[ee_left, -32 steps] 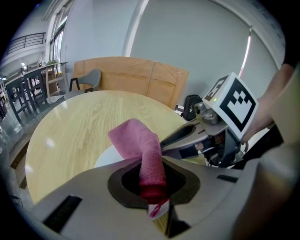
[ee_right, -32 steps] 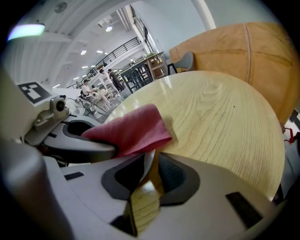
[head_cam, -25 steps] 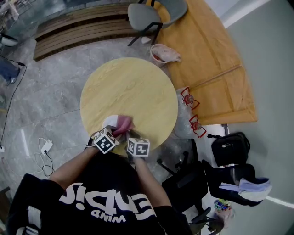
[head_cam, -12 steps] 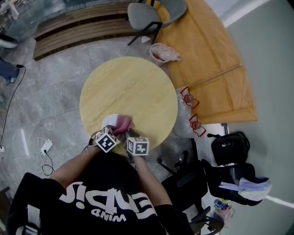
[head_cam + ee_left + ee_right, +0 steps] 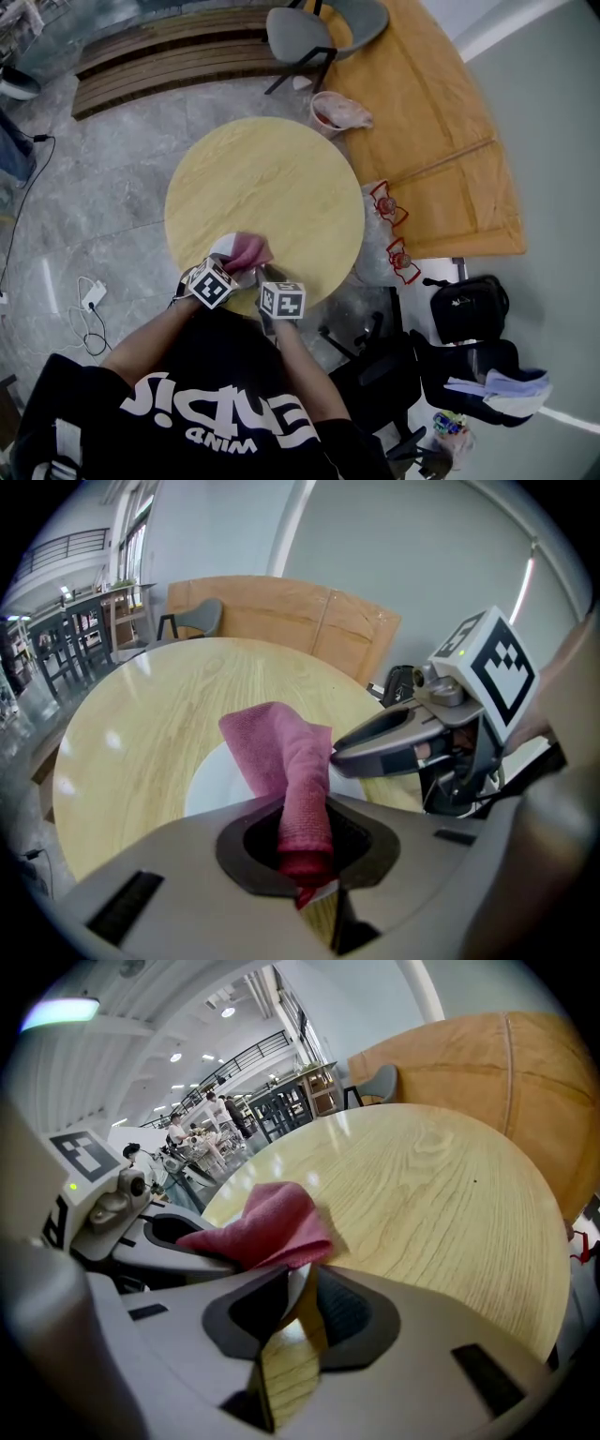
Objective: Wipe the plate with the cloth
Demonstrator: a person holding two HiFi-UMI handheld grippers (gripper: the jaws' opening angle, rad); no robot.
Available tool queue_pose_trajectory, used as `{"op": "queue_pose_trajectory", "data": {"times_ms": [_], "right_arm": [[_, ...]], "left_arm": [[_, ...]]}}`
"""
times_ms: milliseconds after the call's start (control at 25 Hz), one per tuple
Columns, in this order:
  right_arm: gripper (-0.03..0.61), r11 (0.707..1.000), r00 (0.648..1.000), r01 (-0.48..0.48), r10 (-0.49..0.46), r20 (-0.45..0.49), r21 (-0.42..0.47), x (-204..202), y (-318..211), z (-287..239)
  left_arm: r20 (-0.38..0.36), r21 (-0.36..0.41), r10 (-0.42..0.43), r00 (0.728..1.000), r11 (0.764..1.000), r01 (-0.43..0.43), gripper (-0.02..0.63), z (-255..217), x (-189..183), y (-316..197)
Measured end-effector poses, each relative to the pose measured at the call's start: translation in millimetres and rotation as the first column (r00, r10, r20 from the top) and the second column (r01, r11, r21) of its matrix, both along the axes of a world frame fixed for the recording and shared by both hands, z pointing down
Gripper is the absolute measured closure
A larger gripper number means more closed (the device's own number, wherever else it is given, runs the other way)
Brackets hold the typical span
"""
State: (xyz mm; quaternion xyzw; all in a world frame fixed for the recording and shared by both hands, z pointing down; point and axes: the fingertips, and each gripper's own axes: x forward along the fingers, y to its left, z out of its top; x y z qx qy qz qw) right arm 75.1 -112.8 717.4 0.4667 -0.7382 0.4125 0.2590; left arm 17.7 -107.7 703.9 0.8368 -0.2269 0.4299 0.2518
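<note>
Table (image 5: 272, 187) of pale round wood carries the white plate (image 5: 208, 782) at its near edge, close in front of the person. It lies directly ahead of and below the left gripper (image 5: 305, 841), while the right gripper (image 5: 295, 1286) has its jaws closed on the plate's near rim from the right. Pink cloth (image 5: 286, 761), nubbly and bunched into a roll, is pinched in the left jaws and runs forward over the plate's middle, so the left side looks placed to wipe.

Round pale-wood table (image 5: 272, 178), 1 white plate (image 5: 211, 785) apparently on it, near its edge.
</note>
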Motion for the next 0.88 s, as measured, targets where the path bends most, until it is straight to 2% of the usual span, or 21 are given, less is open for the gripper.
{"op": "queue_pose_trajectory", "data": {"times_ms": [240, 880], "right_arm": [[0.468, 1.0, 1.0, -0.007, 0.007, 0.004, 0.008, -0.7, 0.6, -0.4], [0.468, 1.0, 1.0, -0.009, 0.009, 0.009, 0.012, -0.1, 0.3, -0.5]], "left_arm": [[0.004, 0.005, -0.056, 0.998, 0.998, 0.056, 0.563, -0.1, -16.7, -6.0], [0.024, 0.033, -0.13, 0.991, 0.991, 0.13, 0.563, -8.6, -48.7, -16.5]]}}
